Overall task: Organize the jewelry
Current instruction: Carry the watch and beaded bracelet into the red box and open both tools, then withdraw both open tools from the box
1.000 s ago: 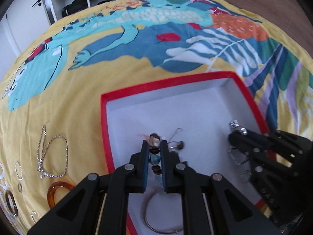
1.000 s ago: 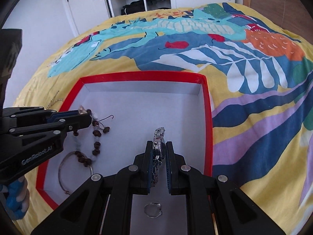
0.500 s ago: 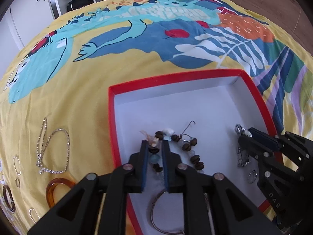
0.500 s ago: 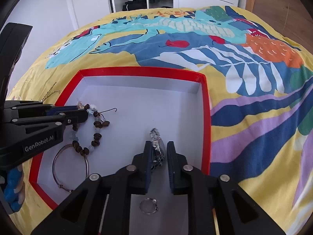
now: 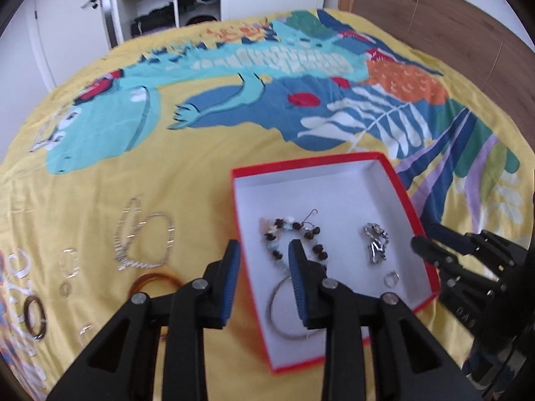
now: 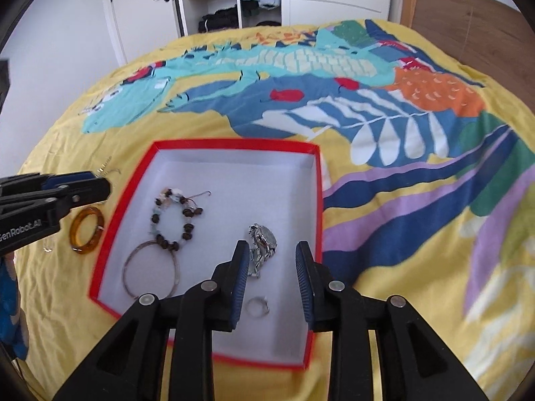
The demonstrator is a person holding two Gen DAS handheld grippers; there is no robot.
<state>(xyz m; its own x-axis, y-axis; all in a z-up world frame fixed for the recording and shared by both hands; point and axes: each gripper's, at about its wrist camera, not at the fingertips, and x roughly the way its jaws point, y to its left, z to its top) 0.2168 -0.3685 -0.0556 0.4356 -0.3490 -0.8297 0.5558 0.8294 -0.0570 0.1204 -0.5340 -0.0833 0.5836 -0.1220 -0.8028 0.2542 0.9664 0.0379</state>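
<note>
Bedroom setting: a yellow bedspread [image 6: 367,317] with a bright dragon print serves as my work surface, with an open wardrobe [image 6: 234,0] at the far end.

The red box [image 6: 319,200] is the landmark and the collection point; its white floor keeps small pieces visible. Inside it, toward its left wall, lies the beaded bracelet [image 6: 174,217], spread as a loop and overlapping the thin wire bangle [image 6: 150,272] at the box's near-left corner. Toward the box's right half lies the silver watch [image 6: 262,244], crumpled on its band. A small silver ring [image 6: 257,305] sits nearer the front wall.

My left gripper [image 5: 264,267] is spread wide and carries nothing; one finger hangs over the box's left wall, the other over the beads. My right gripper [image 6: 272,267] is likewise spread and empty, above the box's near-right area beside the watch.

Outside the box, to its left, unsorted pieces lie on the bedspread: an amber bangle [image 6: 86,230] just beside the wall, then a rhinestone chain [image 5: 143,240], a dark brown ring [image 5: 35,314] and several small clear rings [image 5: 69,264]. I judge the amber bangle the sensible next pick for the left gripper, being closest to the wall.
</note>
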